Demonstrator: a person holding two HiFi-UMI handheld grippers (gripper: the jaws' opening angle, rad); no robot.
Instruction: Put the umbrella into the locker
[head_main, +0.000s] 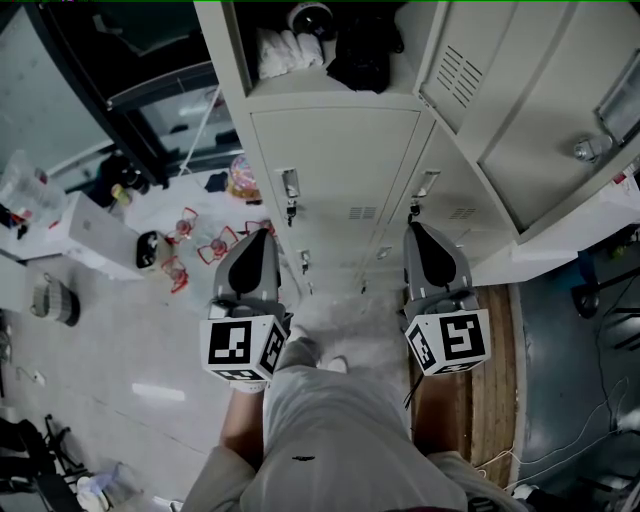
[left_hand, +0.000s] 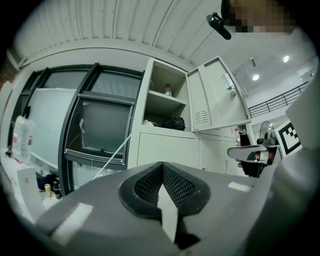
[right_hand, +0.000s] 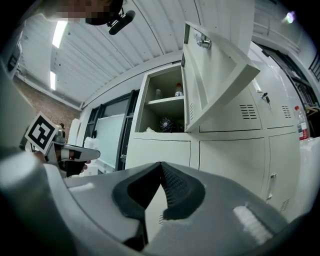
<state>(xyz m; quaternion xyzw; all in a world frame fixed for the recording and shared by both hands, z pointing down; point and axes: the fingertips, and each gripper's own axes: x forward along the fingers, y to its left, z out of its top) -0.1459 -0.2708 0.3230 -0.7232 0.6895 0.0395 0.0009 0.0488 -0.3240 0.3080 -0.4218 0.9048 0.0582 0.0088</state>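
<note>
The tall grey locker stands right in front of me, its top door swung open to the right. On the lower shelf of that open compartment lies a black bundle that looks like the folded umbrella, with a white cloth to its left. The same bundle shows in the left gripper view and again in the right gripper view. My left gripper and right gripper point level at the closed lower doors. Both are shut and hold nothing, as the left gripper and right gripper show in their own views.
A small bottle stands on the compartment's upper shelf. Left of the locker, red wire frames, a white box and a small bucket lie on the floor below a dark window. A wooden strip runs on the right.
</note>
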